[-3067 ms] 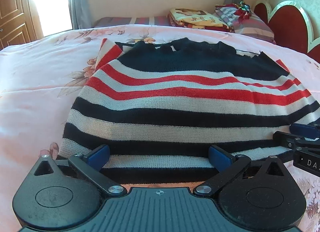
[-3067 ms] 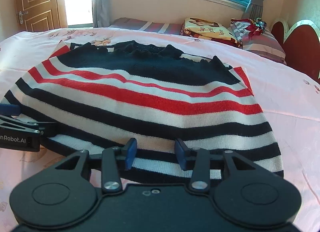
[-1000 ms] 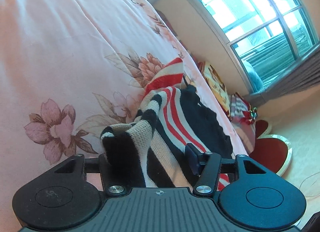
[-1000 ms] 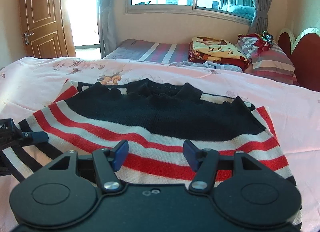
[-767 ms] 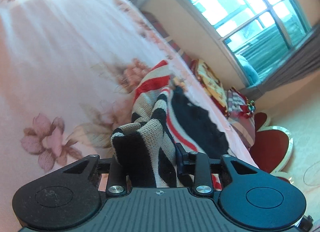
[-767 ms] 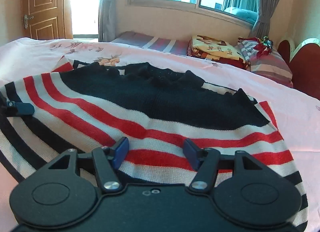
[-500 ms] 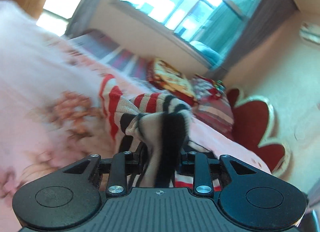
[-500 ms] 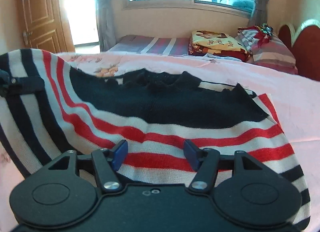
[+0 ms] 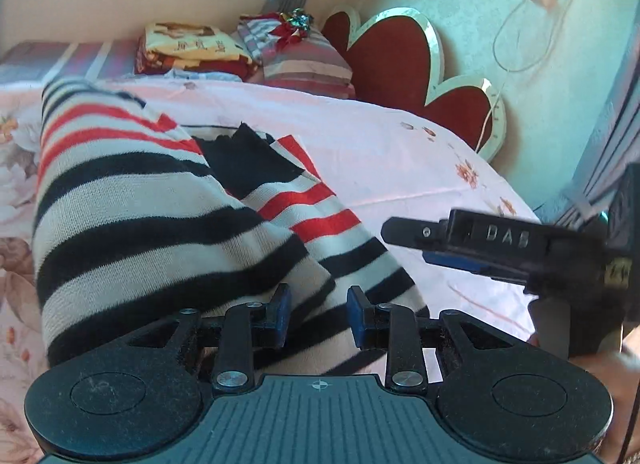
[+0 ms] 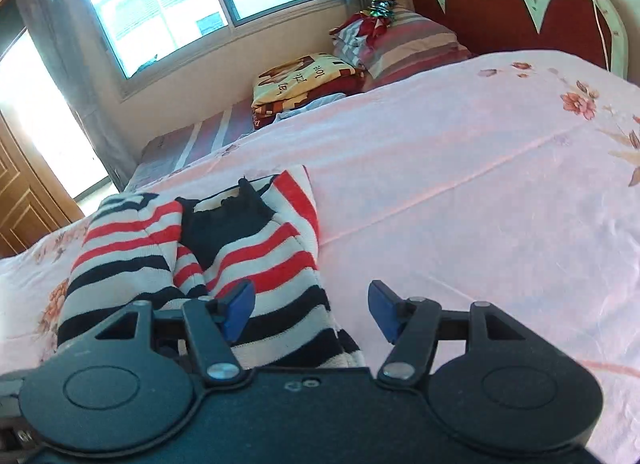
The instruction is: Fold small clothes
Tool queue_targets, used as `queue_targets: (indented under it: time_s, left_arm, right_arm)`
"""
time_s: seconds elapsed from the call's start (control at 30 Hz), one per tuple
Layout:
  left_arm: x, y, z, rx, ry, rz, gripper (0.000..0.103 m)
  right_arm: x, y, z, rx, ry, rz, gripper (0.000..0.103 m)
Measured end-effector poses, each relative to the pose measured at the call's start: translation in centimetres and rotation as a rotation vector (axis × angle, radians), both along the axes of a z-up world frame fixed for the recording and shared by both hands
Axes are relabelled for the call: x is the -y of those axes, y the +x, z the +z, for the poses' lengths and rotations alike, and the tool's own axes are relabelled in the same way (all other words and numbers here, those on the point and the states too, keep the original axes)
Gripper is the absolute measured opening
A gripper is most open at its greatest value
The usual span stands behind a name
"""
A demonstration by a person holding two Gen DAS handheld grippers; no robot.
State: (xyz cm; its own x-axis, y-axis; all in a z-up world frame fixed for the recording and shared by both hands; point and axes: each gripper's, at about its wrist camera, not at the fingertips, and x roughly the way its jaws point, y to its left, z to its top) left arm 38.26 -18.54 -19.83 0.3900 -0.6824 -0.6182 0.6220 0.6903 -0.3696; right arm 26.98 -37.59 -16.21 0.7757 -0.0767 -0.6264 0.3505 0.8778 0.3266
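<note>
A striped knit sweater [image 9: 152,216] in black, cream and red lies on the pink floral bedsheet [image 9: 380,144], its left side folded over onto the middle. My left gripper [image 9: 316,314] is open just above the folded flap's near hem and holds nothing. My right gripper [image 10: 310,310] is open and empty at the sweater's [image 10: 260,260] right hem, its left finger [image 10: 236,306] over the cloth. The right gripper also shows in the left wrist view [image 9: 400,234], hovering right of the sweater.
Folded blankets [image 10: 304,80] and a striped pillow [image 10: 408,44] lie at the far side under the window. A red scalloped headboard [image 10: 508,4] stands on the right. A wooden door [image 10: 20,200] is at the far left.
My left gripper carried the sweater's left edge up and over to the right, laid it down and let go. My right gripper swung to the right side of the sweater and opened wider.
</note>
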Motion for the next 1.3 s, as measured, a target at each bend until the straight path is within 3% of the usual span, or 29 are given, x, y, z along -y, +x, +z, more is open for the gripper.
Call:
queue_targets:
  time_s: [0.03,0.1,0.13,0.23,0.37,0.47,0.53,0.6,0.63,0.7,0.73,0.83,0.97,1.07,1.13,1.23,1.3]
  left_arm:
    - [-0.5,-0.2,0.5,-0.003,-0.006,0.001,0.036]
    - [-2.9,-0.4,1.7,-0.004,-0.024,0.047,0.06]
    - [-4.1,-0.5,2.3,0.004,-0.038,0.084,0.062]
    - [-8.1,-0.5,3.7,0.04,-0.068,0.189,0.063]
    - [-12.3,1.3,4.2,0.083,-0.048,0.341,0.063]
    - [-14.6,3.5,2.7,0.029,-0.04,0.448,0.063]
    - [-15.3,4.5,1.7,-0.009,-0.031,0.479,0.063]
    - [-15.5,4.9,0.7,-0.021,-0.029,0.498,0.063]
    - [-15.2,5.0,0.6,-0.016,-0.022,0.5,0.063]
    - [-14.6,5.4,0.3,-0.006,-0.01,0.497,0.063]
    - [-14.2,5.7,0.1,-0.004,-0.005,0.496,0.063]
    - [-13.5,6.5,0.0,-0.006,-0.003,0.485,0.063]
    - [-11.6,6.4,0.3,0.009,-0.022,0.438,0.063]
    - [-9.3,5.9,0.4,0.005,-0.035,0.376,0.063]
    - [-7.6,5.3,-0.1,-0.005,-0.02,0.327,0.063]
    - [-5.1,4.7,-1.6,-0.025,0.027,0.278,0.063]
    - [-4.7,4.3,-1.9,-0.011,0.044,0.301,0.076]
  right_arm:
    - [0.2,-0.2,0.1,0.008,0.04,0.01,0.065]
    - [0.4,0.1,0.3,0.021,0.112,0.06,0.073]
    - [0.0,0.3,0.4,0.03,0.133,0.088,0.074]
    - [-1.4,1.7,0.5,0.032,0.191,0.175,0.077]
    - [-3.4,4.6,-0.4,-0.01,0.302,0.264,0.078]
    - [-4.4,7.0,-1.3,-0.03,0.393,0.294,0.081]
    - [-5.1,8.5,-1.7,-0.038,0.43,0.311,0.09]
    - [-5.6,10.1,-2.0,-0.045,0.447,0.323,0.09]
    - [-5.7,10.8,-2.1,-0.041,0.456,0.331,0.089]
    - [-6.0,11.8,-1.9,-0.027,0.427,0.334,0.066]
    - [-6.1,12.1,-1.8,-0.024,0.406,0.345,0.045]
    - [-6.9,11.7,-0.8,0.007,0.333,0.378,0.027]
    - [-6.9,8.0,3.2,0.153,0.134,0.343,0.023]
    - [-4.8,5.7,4.2,0.173,0.032,0.292,0.023]
    - [-2.7,4.3,3.2,0.137,0.026,0.23,0.023]
    - [-0.5,3.5,-1.2,0.016,0.089,0.161,0.025]
    - [0.0,3.1,-2.7,-0.003,0.125,0.137,0.029]
